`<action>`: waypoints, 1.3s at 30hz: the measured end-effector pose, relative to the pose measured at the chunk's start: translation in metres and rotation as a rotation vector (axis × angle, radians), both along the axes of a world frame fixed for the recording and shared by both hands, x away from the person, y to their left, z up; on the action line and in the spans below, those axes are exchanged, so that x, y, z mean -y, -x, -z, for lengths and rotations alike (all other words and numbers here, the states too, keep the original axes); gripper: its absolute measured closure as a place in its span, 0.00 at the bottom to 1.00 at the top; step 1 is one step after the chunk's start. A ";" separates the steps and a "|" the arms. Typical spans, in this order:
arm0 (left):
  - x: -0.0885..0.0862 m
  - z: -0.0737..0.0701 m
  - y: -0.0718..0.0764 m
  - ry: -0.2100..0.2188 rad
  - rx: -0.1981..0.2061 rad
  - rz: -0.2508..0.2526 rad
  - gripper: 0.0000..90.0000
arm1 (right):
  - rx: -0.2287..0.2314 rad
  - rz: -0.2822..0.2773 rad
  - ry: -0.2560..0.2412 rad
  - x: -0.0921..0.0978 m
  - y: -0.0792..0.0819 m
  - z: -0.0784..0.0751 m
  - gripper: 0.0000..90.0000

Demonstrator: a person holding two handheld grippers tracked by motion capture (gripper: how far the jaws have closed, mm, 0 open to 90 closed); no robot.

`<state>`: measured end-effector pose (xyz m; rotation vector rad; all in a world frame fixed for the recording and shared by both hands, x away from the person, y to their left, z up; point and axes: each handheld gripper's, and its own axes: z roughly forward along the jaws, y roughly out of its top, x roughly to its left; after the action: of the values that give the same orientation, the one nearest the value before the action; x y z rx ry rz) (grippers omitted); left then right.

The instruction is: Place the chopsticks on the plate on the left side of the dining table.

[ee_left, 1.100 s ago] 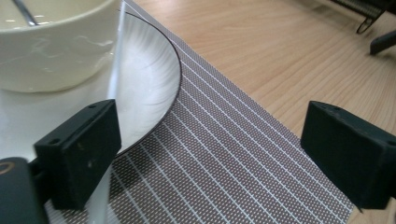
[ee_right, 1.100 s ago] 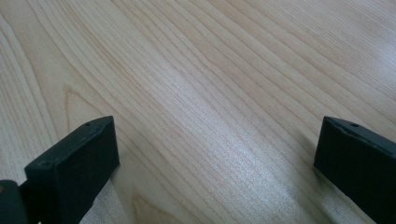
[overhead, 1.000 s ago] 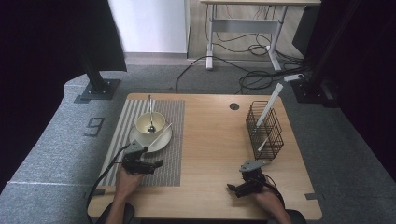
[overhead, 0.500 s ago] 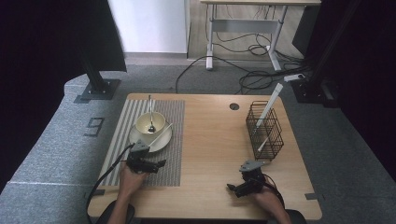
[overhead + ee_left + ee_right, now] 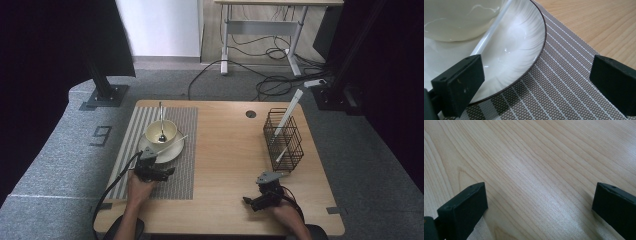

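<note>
Hovering low over the near edge of the striped placemat (image 5: 150,150), the left gripper (image 5: 156,170) points toward the white plate (image 5: 172,150), its jaws spread wide and grasping nothing. In the left gripper view the left jaw stands over the near part of the plate (image 5: 524,50) and the right jaw over the placemat (image 5: 564,85), so the dark rim of the plate runs between them. A cream bowl (image 5: 161,131) sits on the plate, and a spoon (image 5: 161,122) stands in the bowl with its handle pointing to the far side. A thin white stick (image 5: 172,141) leans from the plate up over the right side of the bowl; in the left gripper view this stick (image 5: 491,31) slants down to just beside the left jaw, whether touching it or not cannot be told. The right gripper (image 5: 257,200) rests well apart at the near right of the wooden table (image 5: 230,150), its jaws also released and wide, with bare wood (image 5: 536,177) between them. At the far right of the table stands a black wire basket (image 5: 284,139) with a long white stick (image 5: 287,117) leaning out of it. A round hole (image 5: 251,114) lies in the tabletop to the left of the basket.
</note>
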<state>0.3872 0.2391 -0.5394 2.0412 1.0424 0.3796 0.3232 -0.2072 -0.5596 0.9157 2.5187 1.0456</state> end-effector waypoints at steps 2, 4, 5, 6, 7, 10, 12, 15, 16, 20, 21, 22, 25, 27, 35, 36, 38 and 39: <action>-0.001 0.000 -0.001 0.000 -0.002 -0.002 0.00 | 0.000 0.000 0.000 0.000 0.000 0.000 0.00; -0.002 0.000 -0.002 -0.004 -0.002 -0.006 0.00 | 0.000 0.000 0.000 0.000 0.000 0.000 0.00; -0.003 0.000 -0.003 -0.006 -0.002 -0.007 0.00 | 0.000 0.000 0.000 0.000 0.000 0.000 0.00; -0.003 0.000 -0.003 -0.008 -0.001 -0.008 0.00 | 0.000 0.000 0.000 0.000 0.000 0.000 0.00; -0.003 0.000 -0.004 -0.010 0.001 -0.011 0.00 | 0.000 0.000 0.000 0.000 0.000 0.000 0.00; -0.004 0.002 -0.006 -0.021 0.008 -0.015 0.00 | 0.000 -0.001 0.000 -0.001 -0.001 0.000 0.00; -0.005 0.002 -0.007 -0.026 0.009 -0.015 0.00 | 0.001 -0.001 0.000 -0.001 -0.001 0.000 0.00; -0.006 0.003 -0.010 -0.035 0.010 -0.019 0.00 | 0.001 0.000 -0.002 -0.001 -0.001 0.000 0.00; -0.006 0.003 -0.010 -0.034 0.009 -0.020 0.00 | 0.001 -0.001 -0.002 -0.001 -0.001 0.000 0.00; -0.008 0.003 -0.013 -0.029 0.009 -0.028 0.00 | 0.002 -0.002 -0.002 -0.001 -0.001 0.000 0.00; -0.009 0.003 -0.014 -0.029 0.010 -0.030 0.00 | 0.003 -0.003 -0.002 -0.001 -0.001 0.000 0.00; -0.009 0.003 -0.014 -0.028 0.010 -0.033 0.00 | 0.002 -0.002 -0.002 -0.001 -0.001 0.000 0.00; -0.011 0.004 -0.016 -0.027 0.010 -0.036 0.00 | 0.002 -0.003 -0.002 -0.001 -0.001 0.000 0.00; -0.012 0.004 -0.017 -0.023 0.013 -0.038 0.00 | 0.001 -0.004 -0.001 -0.001 -0.001 0.000 0.00; -0.015 0.005 -0.021 -0.018 0.017 -0.039 0.00 | 0.001 -0.005 -0.001 -0.001 -0.002 0.000 0.00; -0.015 0.005 -0.022 -0.019 0.017 -0.038 0.00 | 0.001 -0.005 -0.001 -0.001 -0.002 0.000 0.00; -0.016 0.005 -0.022 -0.019 0.018 -0.039 0.00 | 0.001 -0.005 -0.001 -0.001 -0.002 0.000 0.00; -0.016 0.005 -0.022 -0.018 0.018 -0.039 0.00 | 0.001 -0.005 -0.001 -0.001 -0.002 0.000 0.00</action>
<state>0.4097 0.2550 -0.5448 2.0321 1.0722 0.4285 0.3249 -0.2057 -0.5596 0.9093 2.5210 1.0483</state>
